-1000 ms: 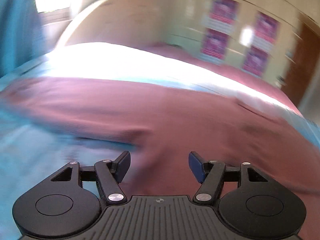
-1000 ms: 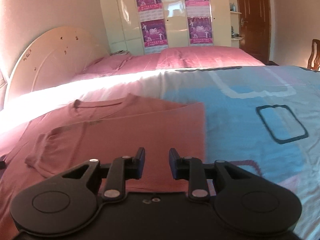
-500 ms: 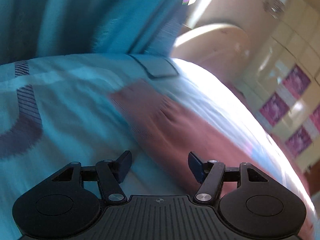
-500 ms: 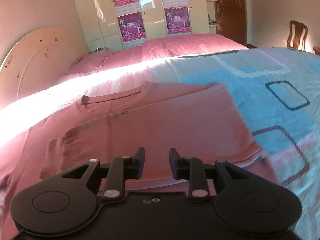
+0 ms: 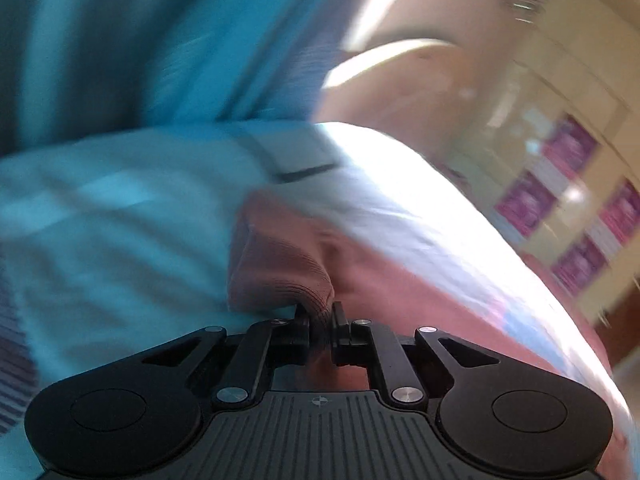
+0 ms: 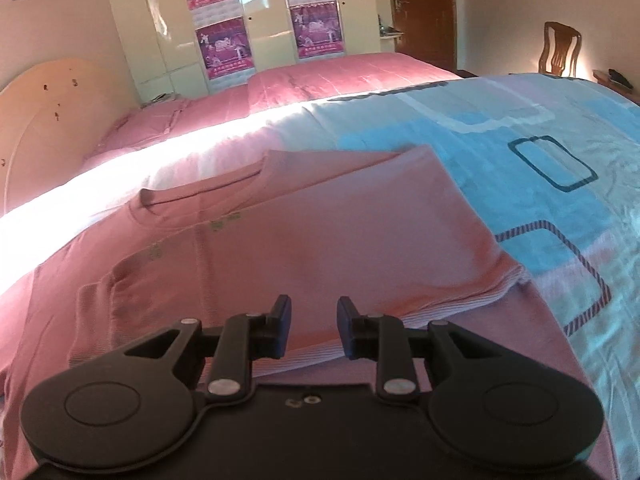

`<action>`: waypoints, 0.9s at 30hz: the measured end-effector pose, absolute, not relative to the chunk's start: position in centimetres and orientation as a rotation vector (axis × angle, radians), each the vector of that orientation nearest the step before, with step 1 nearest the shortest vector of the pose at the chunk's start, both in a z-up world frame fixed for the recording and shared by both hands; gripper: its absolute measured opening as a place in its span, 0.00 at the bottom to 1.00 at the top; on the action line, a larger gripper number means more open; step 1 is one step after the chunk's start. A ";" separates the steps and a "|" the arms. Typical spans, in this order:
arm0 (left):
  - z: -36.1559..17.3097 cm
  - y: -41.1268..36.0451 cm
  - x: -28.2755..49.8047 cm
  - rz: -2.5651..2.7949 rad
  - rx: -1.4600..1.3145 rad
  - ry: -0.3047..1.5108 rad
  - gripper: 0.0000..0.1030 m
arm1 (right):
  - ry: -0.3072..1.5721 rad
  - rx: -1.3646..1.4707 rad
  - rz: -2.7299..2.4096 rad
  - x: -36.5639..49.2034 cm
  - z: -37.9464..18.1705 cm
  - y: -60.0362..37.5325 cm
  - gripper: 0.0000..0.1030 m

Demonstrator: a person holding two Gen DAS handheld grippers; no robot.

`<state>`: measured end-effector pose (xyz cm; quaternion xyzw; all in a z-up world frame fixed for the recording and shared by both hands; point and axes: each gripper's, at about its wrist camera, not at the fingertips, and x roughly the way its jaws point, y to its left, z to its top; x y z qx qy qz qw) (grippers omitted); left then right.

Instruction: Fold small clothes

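Note:
A pink T-shirt [image 6: 304, 232] lies flat on the blue patterned bedspread [image 6: 540, 184], its right side folded over the middle and its neckline toward the headboard. My right gripper [image 6: 314, 312] hovers just over the ribbed hem, its jaws a little apart with nothing between them. The blurred left wrist view shows my left gripper [image 5: 320, 314] shut on a bunched fold of the pink shirt [image 5: 280, 264] at its edge, where it meets the bedspread [image 5: 100, 240]. Which part of the shirt that fold is, I cannot tell.
A rounded headboard [image 6: 40, 128] and pink bedding [image 6: 320, 76] lie beyond the shirt. A cream wardrobe with purple posters [image 6: 224, 48], a brown door [image 6: 420, 8] and a wooden chair [image 6: 558, 50] stand behind. A blue curtain [image 5: 140, 40] hangs beyond the bed's left side.
My left gripper swung across to the shirt's edge and closed from wide open onto the fabric. The right gripper shifted left over the hem, then held still.

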<state>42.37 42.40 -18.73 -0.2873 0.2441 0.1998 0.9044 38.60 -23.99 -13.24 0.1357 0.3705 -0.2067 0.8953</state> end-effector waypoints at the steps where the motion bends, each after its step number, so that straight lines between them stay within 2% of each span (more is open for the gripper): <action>1: -18.1 41.1 43.1 0.372 -0.560 0.495 0.08 | 0.765 0.280 -0.431 38.5 -13.3 -24.1 0.25; 9: -14.5 27.7 47.5 0.035 -0.413 0.494 0.08 | 0.748 0.283 -0.408 38.1 -13.3 -24.6 0.25; 18: -13.3 12.3 51.8 -0.175 -0.220 0.557 0.08 | 0.737 0.370 -0.327 37.9 -13.0 -25.9 0.25; 27: -11.9 -3.2 50.4 -0.336 -0.029 0.636 0.08 | 0.727 0.423 -0.288 36.9 -12.5 -28.7 0.25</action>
